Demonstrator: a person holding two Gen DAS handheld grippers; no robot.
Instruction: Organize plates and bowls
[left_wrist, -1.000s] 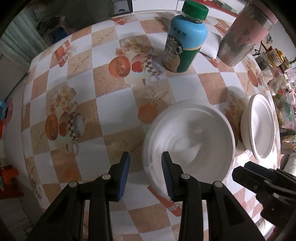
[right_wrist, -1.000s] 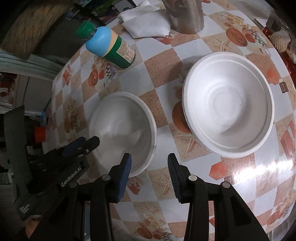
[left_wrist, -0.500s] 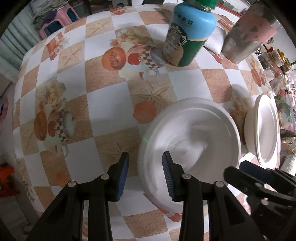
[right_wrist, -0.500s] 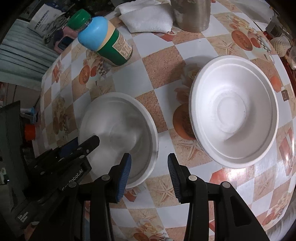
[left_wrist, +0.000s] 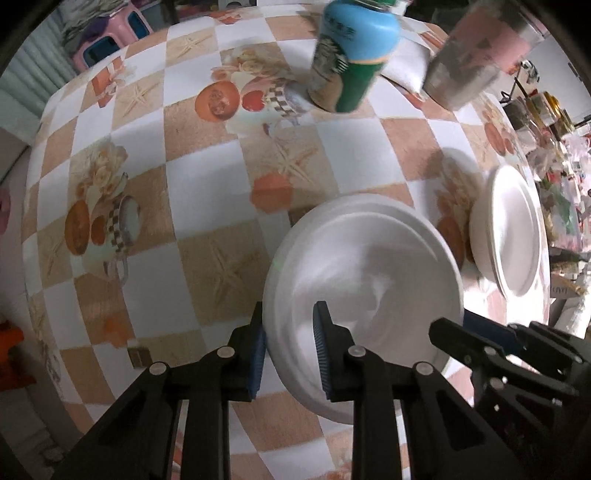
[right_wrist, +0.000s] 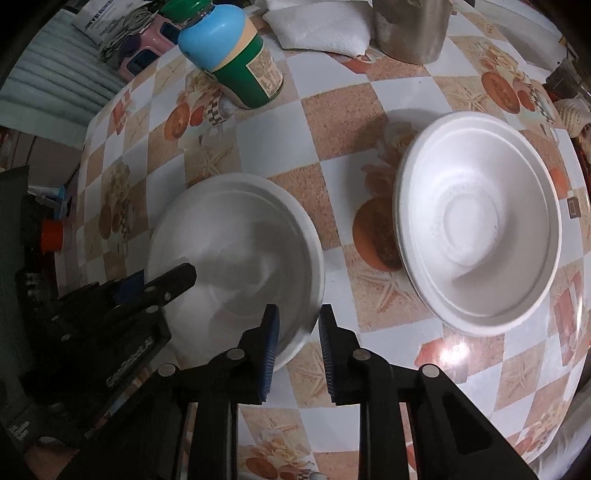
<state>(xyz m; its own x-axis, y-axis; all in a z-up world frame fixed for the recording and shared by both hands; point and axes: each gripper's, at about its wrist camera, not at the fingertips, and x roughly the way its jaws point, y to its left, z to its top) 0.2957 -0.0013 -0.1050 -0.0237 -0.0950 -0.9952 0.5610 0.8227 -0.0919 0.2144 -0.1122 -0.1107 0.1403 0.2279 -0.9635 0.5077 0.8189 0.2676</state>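
On the desk (left_wrist: 207, 177), both grippers' jaws have just closed onto opposite rims of the near white bowl (left_wrist: 365, 266): left gripper (left_wrist: 290, 347), right gripper (right_wrist: 297, 347). Another bowl (right_wrist: 480, 218) sits beside it.

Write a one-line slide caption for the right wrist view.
Both claws straddle opposite rims of the white foam bowl on the checkered tablecloth; a second white bowl sits apart.

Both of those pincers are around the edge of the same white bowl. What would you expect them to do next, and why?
Probably lift it straight up. The left gripper and right gripper have just been closing over opposite rims of the near bowl. The other bowl sits empty beside it, a likely place to stack.
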